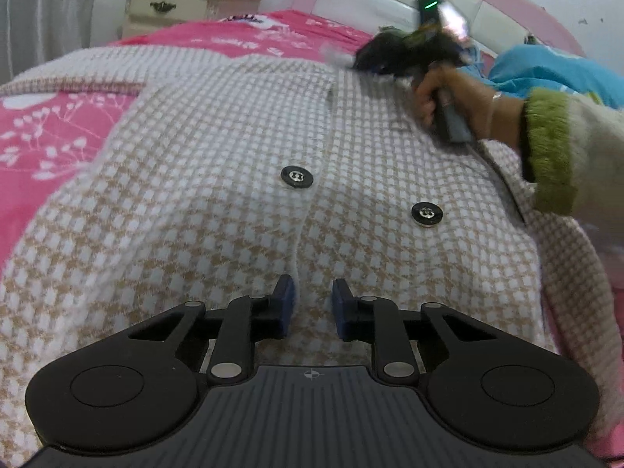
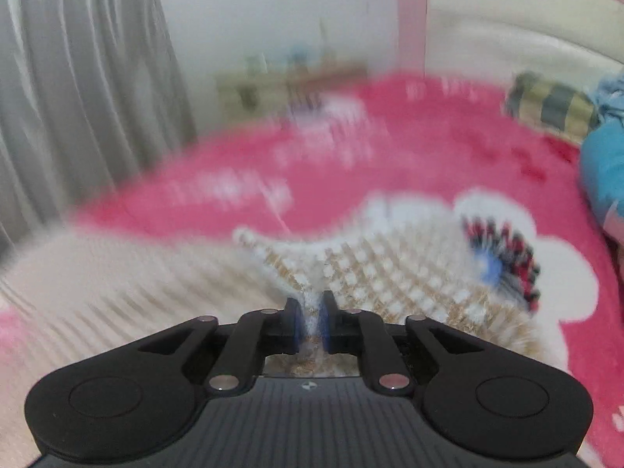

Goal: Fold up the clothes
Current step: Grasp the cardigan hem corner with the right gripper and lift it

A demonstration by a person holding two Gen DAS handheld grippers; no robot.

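Observation:
A beige-and-white houndstooth jacket point(image 1: 218, 148) lies spread on a pink bedspread point(image 1: 43, 132), front up, with two black buttons point(image 1: 297, 176) showing. My left gripper point(image 1: 312, 304) hovers low over the jacket's near part. Its blue pads stand apart, open, with the front edge seam running between them. At the jacket's far right edge, a hand point(image 1: 460, 93) in a green-cuffed sleeve holds my right gripper point(image 1: 374, 58), which is blurred. In the right wrist view the right gripper point(image 2: 311, 319) is shut on a raised fold of the jacket point(image 2: 390, 273).
A cream nightstand point(image 1: 187, 7) stands behind the bed beside grey curtains point(image 2: 78, 97). A white padded headboard point(image 1: 390, 0) in a pink frame sits at the back right. Blue clothing point(image 2: 600, 163) and a striped item point(image 2: 553, 105) lie at the bed's right side.

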